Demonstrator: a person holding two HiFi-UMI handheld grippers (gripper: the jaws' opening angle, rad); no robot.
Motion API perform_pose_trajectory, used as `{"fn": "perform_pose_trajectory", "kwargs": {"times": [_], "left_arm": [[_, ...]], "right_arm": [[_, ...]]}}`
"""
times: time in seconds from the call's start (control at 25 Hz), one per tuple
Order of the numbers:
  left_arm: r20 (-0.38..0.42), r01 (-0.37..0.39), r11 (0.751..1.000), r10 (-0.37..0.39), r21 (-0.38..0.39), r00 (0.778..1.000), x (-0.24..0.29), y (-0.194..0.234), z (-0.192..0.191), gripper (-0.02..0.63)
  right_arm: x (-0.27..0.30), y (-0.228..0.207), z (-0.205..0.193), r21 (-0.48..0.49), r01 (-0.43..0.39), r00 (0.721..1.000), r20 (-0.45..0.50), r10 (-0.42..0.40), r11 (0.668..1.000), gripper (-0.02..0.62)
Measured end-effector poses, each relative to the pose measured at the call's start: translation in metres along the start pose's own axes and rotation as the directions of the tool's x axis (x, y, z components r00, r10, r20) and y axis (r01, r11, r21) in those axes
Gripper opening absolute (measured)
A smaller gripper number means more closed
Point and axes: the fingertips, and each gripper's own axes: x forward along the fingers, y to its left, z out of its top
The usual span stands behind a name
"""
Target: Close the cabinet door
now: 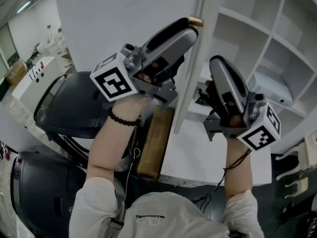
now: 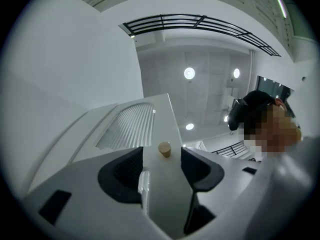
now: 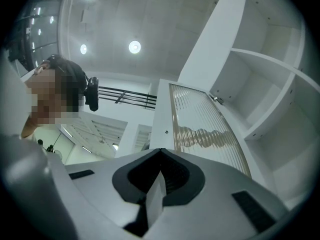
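The white cabinet (image 1: 277, 43) stands open, with its door (image 1: 190, 73) swung out towards me so that I see it edge-on. A small brass knob (image 1: 196, 21) sits on the door's frame. My left gripper (image 1: 190, 31) is on the door's left side, just under the knob. In the left gripper view the knob (image 2: 164, 149) lies just past the tips of the left gripper (image 2: 162, 155), in line with the gap. The jaws are open and press on nothing. My right gripper (image 1: 216, 63) is right of the door, in front of the shelves. The right gripper (image 3: 160, 152) is shut, pointing up along the door's ribbed glass (image 3: 200, 124).
Dark office chairs (image 1: 74, 103) stand at the left, below the door. A wooden block (image 1: 153, 143) lies by the cabinet's white lower ledge (image 1: 198, 157). Small items (image 1: 200, 95) sit on a shelf behind the door edge. White shelf compartments (image 3: 270, 84) fill the right.
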Motion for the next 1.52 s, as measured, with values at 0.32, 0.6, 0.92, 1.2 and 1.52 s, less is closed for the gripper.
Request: {"fn": "perform_pose_trajectory", "kwargs": {"times": [0.32, 0.6, 0.92, 1.2, 1.52], "left_arm": [[0.002, 0.018, 1.0, -0.018, 0.002, 1.0, 0.011, -0.003, 0.005, 0.209], [0.02, 0.011, 1.0, -0.01, -0.027, 1.0, 0.013, -0.001, 0.007, 0.16], [0.032, 0.014, 0.997, -0.011, -0.071, 0.999, 0.018, 0.001, 0.004, 0.084], [0.048, -0.003, 0.997, 0.006, -0.073, 0.999, 0.017, 0.002, 0.006, 0.078], [0.055, -0.021, 0.998, 0.025, -0.059, 0.998, 0.017, 0.001, 0.005, 0.075]], "right_arm": [[0.002, 0.001, 0.004, -0.012, 0.001, 1.0, 0.011, -0.001, 1.0, 0.009], [0.003, 0.004, 0.005, -0.012, 0.0, 1.0, 0.011, 0.001, 1.0, 0.009], [0.002, 0.007, 0.006, -0.01, 0.0, 1.0, 0.011, 0.0, 1.0, 0.009], [-0.001, 0.01, 0.008, -0.021, 0.015, 1.0, 0.009, -0.015, 1.0, 0.009], [-0.006, 0.011, 0.004, -0.033, 0.043, 0.999, -0.008, -0.044, 0.999, 0.009]]}}
